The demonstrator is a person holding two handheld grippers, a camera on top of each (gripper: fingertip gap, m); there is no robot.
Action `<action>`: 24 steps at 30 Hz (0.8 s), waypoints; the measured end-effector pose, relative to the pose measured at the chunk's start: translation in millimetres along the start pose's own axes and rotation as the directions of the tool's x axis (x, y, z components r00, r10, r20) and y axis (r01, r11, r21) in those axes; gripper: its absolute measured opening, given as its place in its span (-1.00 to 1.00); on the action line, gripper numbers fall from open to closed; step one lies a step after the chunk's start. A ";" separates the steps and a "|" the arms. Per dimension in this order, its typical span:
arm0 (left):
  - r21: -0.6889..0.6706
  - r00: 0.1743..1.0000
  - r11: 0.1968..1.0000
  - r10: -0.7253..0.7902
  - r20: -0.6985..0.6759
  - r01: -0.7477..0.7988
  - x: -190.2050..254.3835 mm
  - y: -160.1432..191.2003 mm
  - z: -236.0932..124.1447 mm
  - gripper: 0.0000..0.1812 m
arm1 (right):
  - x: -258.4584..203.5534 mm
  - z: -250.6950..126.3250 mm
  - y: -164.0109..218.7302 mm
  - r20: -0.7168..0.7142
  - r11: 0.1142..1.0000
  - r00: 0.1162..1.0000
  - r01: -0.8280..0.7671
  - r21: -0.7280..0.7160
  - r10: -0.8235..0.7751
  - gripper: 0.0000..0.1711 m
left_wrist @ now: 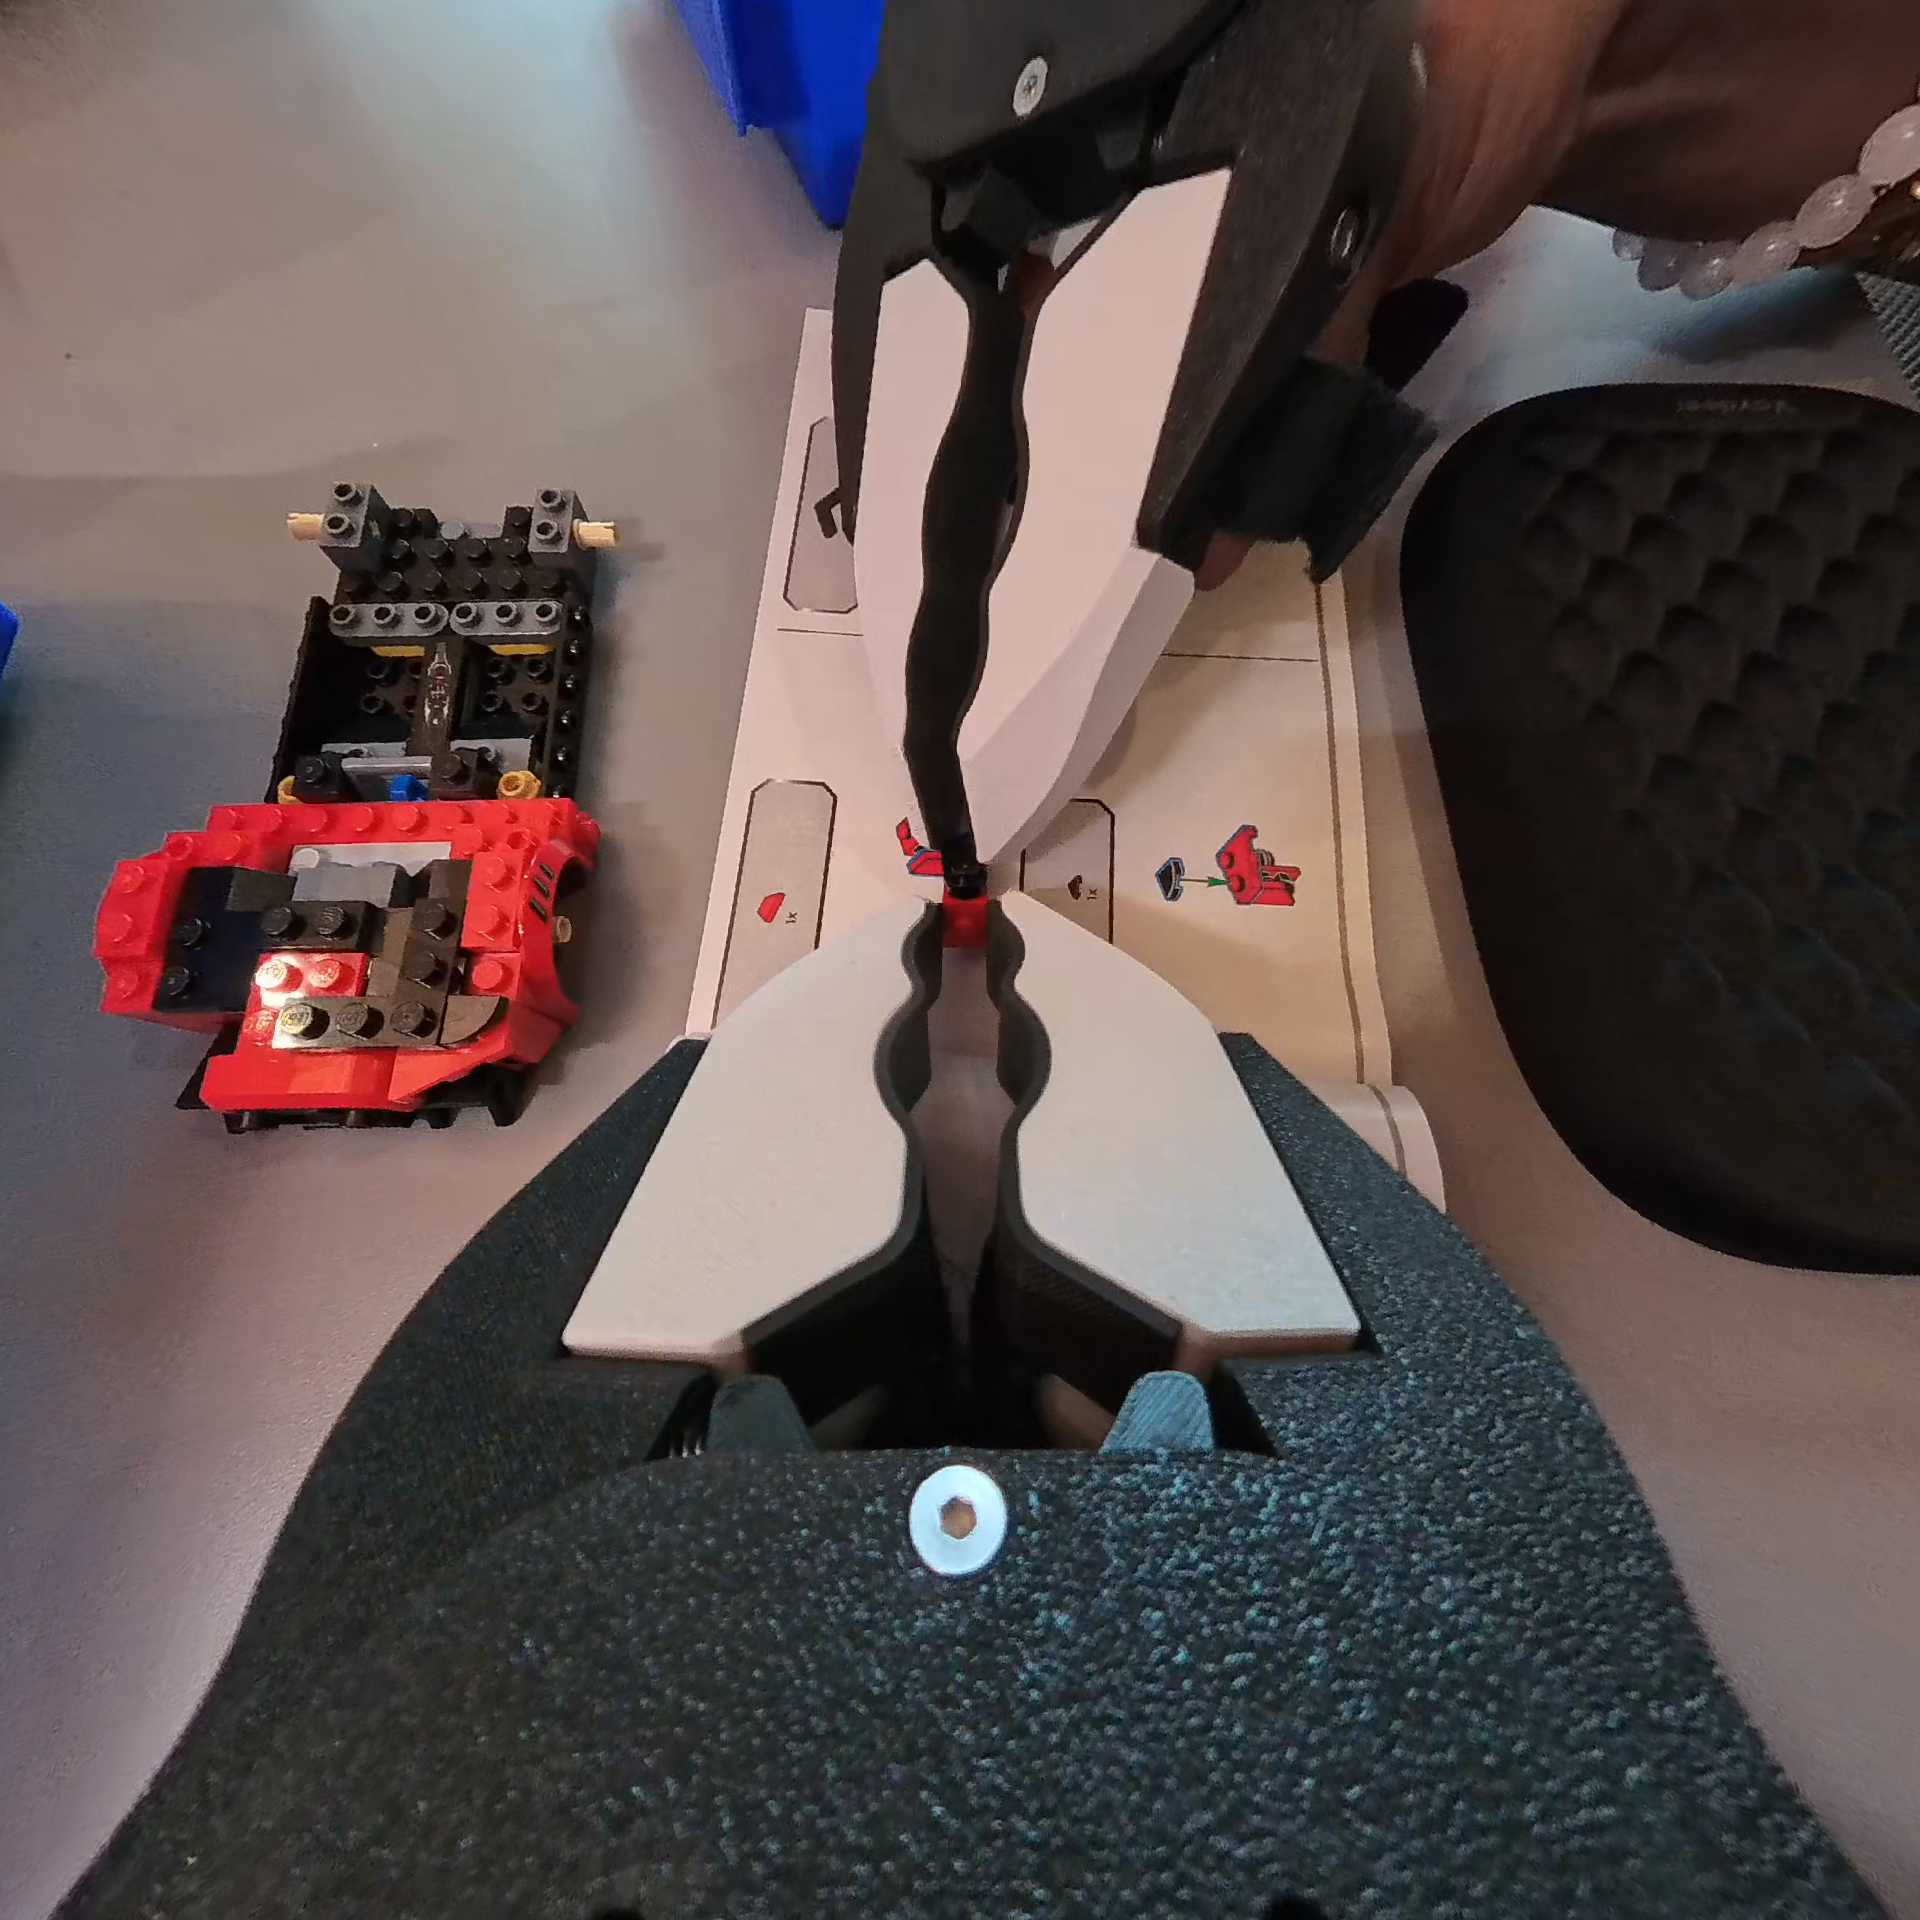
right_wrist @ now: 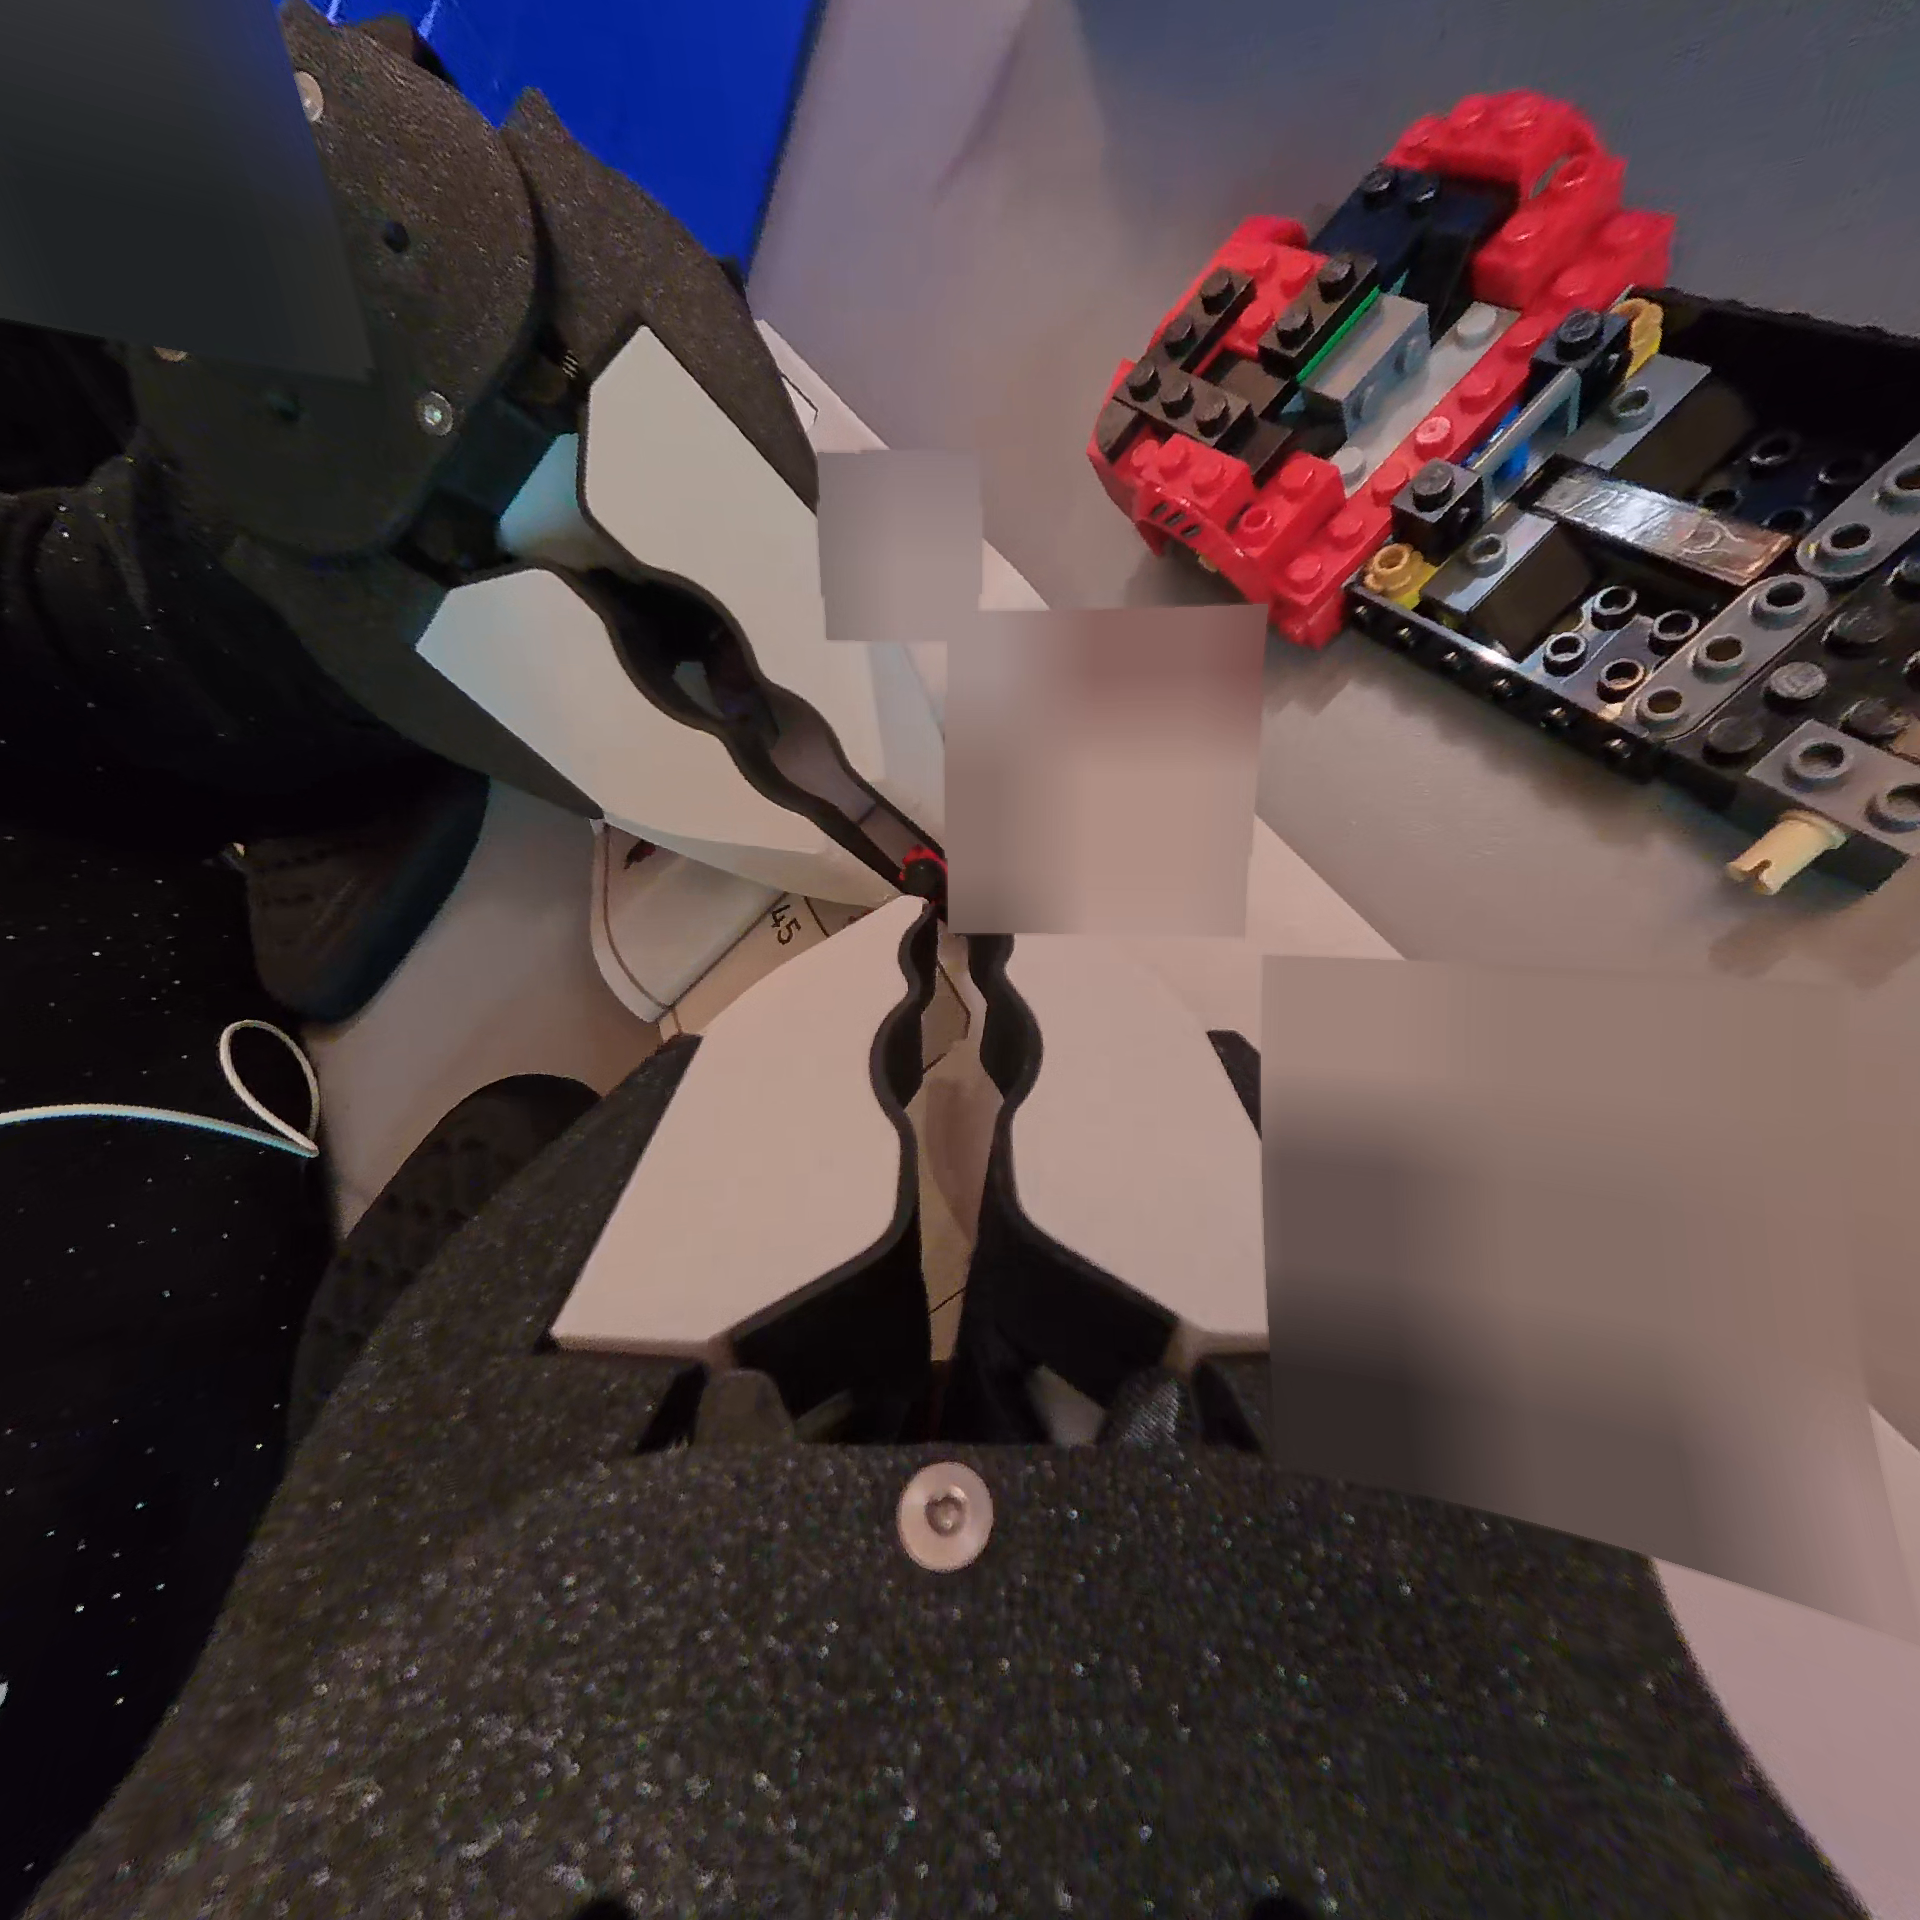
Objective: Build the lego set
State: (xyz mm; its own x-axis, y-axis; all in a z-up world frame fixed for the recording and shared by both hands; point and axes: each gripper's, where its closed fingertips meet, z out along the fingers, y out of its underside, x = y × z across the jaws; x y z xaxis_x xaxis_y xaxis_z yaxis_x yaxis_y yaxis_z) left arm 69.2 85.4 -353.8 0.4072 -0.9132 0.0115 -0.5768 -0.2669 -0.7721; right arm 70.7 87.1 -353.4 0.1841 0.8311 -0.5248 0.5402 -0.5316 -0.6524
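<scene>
My left gripper (left_wrist: 964, 906) is shut on a small red brick (left_wrist: 966, 928) and holds it above the open instruction booklet (left_wrist: 1236, 748). My right gripper (left_wrist: 961, 873) comes down from the top, shut on a small black piece (left_wrist: 961, 847) that touches the top of the red brick. In the right wrist view the left gripper (right_wrist: 916, 871) reaches in from the upper left with the red brick (right_wrist: 918, 858) at its tips, meeting the right gripper (right_wrist: 951, 935); a blurred patch hides part of the contact. The red and black Lego car (left_wrist: 364, 883) lies on the table at left and also shows in the right wrist view (right_wrist: 1455, 436).
A black textured foam pad (left_wrist: 1683, 810) lies right of the booklet. A blue bin (left_wrist: 790, 94) stands at the back. A person's hand with a bead bracelet (left_wrist: 1766, 229) holds the right gripper. Grey table (left_wrist: 312, 312) surrounds the car. The grippers are tip to tip, or close to it.
</scene>
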 end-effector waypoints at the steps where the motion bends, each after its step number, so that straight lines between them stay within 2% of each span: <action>1: 0.000 1.000 1.000 0.002 0.001 -0.002 0.1 0.0 0.1 -0.92 | 0.4 0.1 0.4 -0.001 1.000 1.000 -0.003 -0.003 0.003 -0.93; 24: -0.002 0.999 0.999 0.042 0.027 -0.042 1.1 -0.3 0.8 -0.92 | 0.5 2.8 3.1 -0.041 0.997 0.997 0.062 -0.038 -0.064 -0.93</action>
State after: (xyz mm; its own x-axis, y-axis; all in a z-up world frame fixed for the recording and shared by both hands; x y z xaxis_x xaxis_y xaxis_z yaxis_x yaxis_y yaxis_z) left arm 70.4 84.7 -354.1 0.4017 -0.9150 -0.0384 -0.5945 -0.2287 -0.7709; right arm 70.2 85.4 -357.2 0.1826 0.8691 -0.4597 0.5811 -0.4726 -0.6626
